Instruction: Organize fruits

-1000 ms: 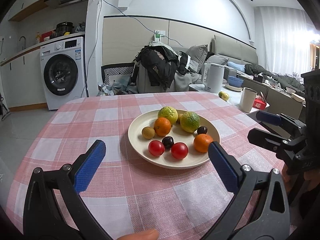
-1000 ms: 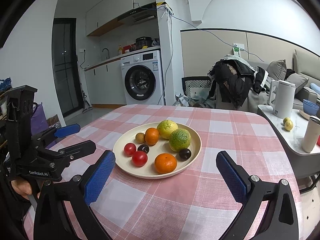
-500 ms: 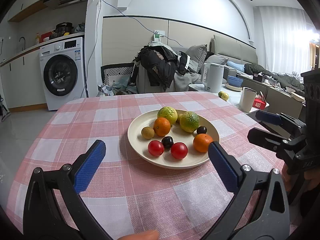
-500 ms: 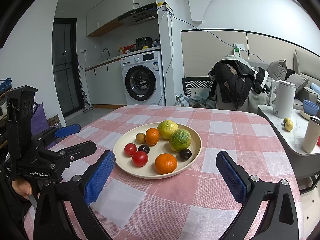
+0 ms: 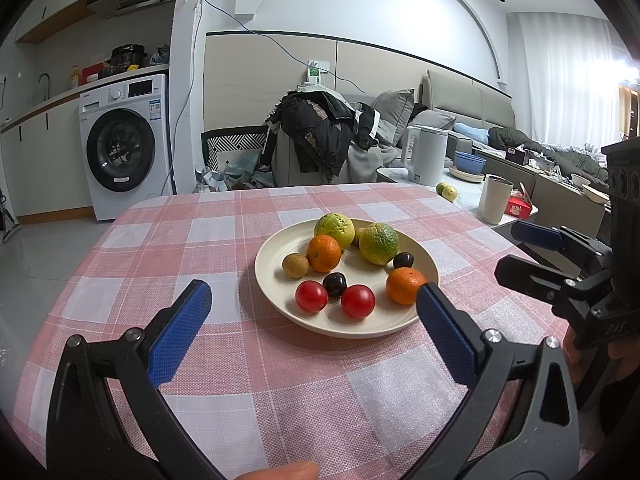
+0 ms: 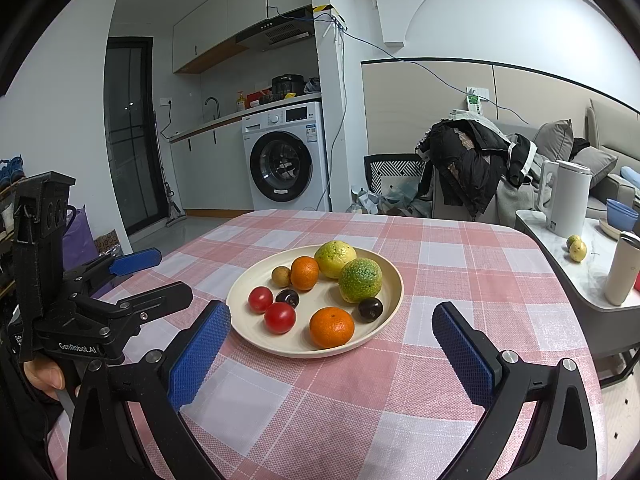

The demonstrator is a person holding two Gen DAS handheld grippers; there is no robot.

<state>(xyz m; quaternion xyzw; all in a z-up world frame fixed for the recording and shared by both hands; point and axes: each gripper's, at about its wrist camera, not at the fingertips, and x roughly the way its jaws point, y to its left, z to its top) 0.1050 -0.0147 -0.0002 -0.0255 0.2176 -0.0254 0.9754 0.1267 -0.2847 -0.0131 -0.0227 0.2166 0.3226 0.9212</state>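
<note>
I see the plate [image 5: 276,248] mid-counter [image 5: 180,232], fruits [image 5: 374,243] on it; my left claw [image 5: 310,326] and right claw [image 6: 332,350] sit before it, washing machine [image 5: 126,144] behind.

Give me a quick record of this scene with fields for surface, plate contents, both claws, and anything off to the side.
surface: checked tablecloth
plate: two oranges, two red tomatoes, two green-yellow citrus, two dark plums, one small brown fruit
left claw: open, empty, short of plate
right claw: open, empty, short of plate
side counter: white kettle, cup
</note>
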